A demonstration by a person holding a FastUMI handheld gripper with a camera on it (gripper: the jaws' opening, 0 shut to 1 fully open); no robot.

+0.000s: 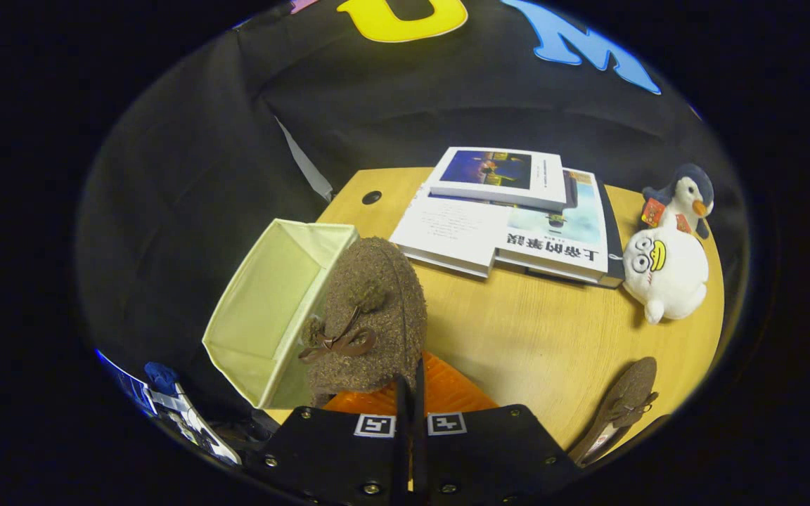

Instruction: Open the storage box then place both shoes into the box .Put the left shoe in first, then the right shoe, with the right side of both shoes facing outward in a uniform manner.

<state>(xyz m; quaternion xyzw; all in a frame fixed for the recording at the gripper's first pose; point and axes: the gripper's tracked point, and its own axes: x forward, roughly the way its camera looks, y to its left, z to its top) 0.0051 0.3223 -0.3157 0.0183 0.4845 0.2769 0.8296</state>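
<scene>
My gripper (409, 385) is shut on the rim of a brown fuzzy shoe (377, 309) with a small bow and an orange lining. The shoe hangs lifted, toe pointing away from me, just ahead of the fingers. It overlaps the right wall of the pale yellow fabric storage box (264, 309), which stands open and looks empty at the table's left edge. The second brown shoe (626, 404) lies on its side on the round wooden table (538, 337), to the right of the fingers near the front edge.
A stack of books (510, 225) lies beyond the held shoe at the back of the table. A white plush toy (665, 270) and a penguin plush (686, 197) sit at the right edge. Bare tabletop lies between books and second shoe.
</scene>
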